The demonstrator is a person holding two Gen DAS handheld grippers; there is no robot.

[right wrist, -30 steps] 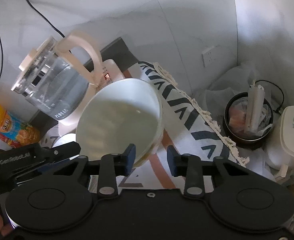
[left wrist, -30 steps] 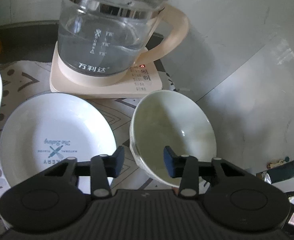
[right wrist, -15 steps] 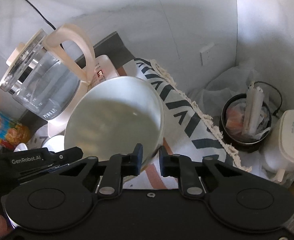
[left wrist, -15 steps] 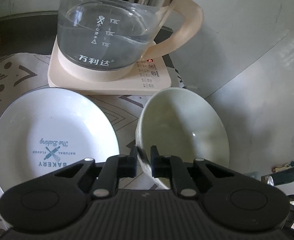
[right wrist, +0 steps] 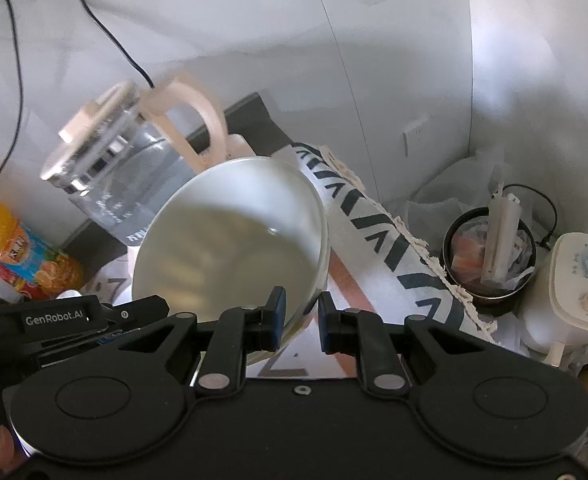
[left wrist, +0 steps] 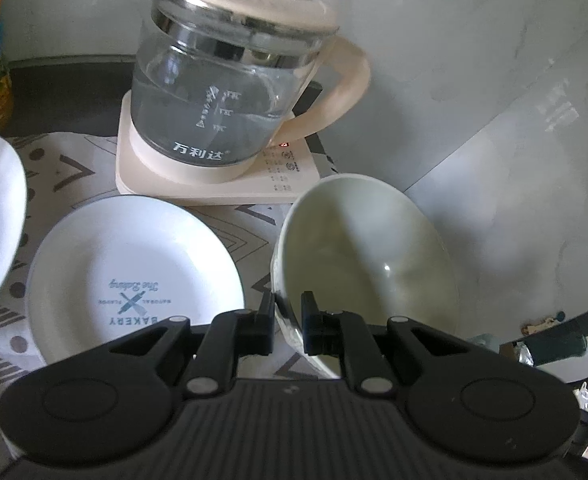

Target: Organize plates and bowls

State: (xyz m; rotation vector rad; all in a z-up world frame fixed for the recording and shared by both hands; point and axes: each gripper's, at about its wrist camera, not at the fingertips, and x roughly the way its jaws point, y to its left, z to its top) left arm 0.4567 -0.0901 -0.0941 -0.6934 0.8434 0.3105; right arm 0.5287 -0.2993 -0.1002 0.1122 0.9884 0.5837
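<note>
— Bowl first: where is the pale green round ceramic bowl (left wrist: 368, 256)?
— Tilted at the worktop's edge, at 3 o'clock from the white round plate with blue bakery print (left wrist: 133, 276), and at 5 o'clock from the glass kettle with a cream lid and handle (left wrist: 229, 92) in the left wrist view.
— And the left tool (left wrist: 287, 320)?
— Pinching the bowl's near rim, one pad inside, one outside.
— The right tool (right wrist: 300, 318)?
— Clamped on the same bowl's (right wrist: 229, 248) rim at its 5 o'clock. The patterned cloth (right wrist: 378, 236) lies beneath.
</note>
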